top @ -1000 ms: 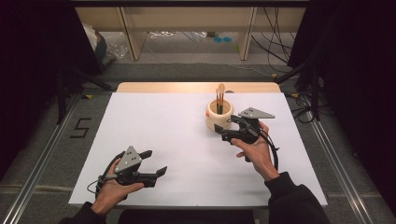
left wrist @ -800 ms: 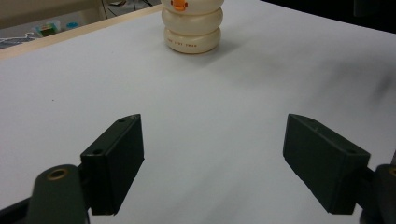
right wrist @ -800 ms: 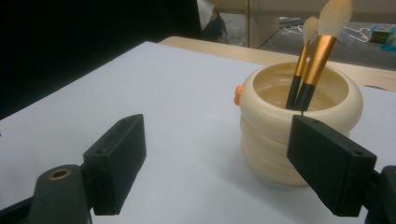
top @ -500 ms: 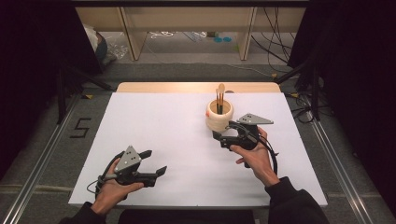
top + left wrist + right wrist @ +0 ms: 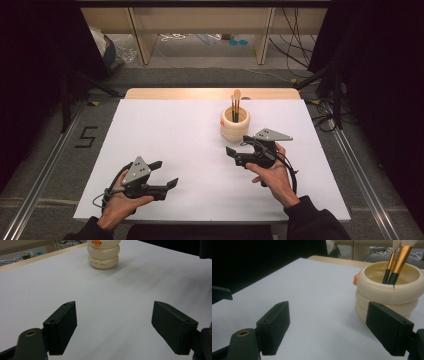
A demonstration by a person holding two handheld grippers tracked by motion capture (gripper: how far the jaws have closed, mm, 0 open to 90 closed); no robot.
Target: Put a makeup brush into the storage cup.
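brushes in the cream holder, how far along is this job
Looks done: two brushes stand in the cream holder. In hand: nothing; the right hand-held gripper sits open just short of the holder, and the left hand-held gripper is open too. Left: apparently nothing on the white table.

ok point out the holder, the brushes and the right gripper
holder point(image 5: 234, 131), high view, front of its ribbed wall
brushes point(image 5: 400, 257), right gripper view, gold ferrule
right gripper point(image 5: 236, 147), high view, midway between its fingertips
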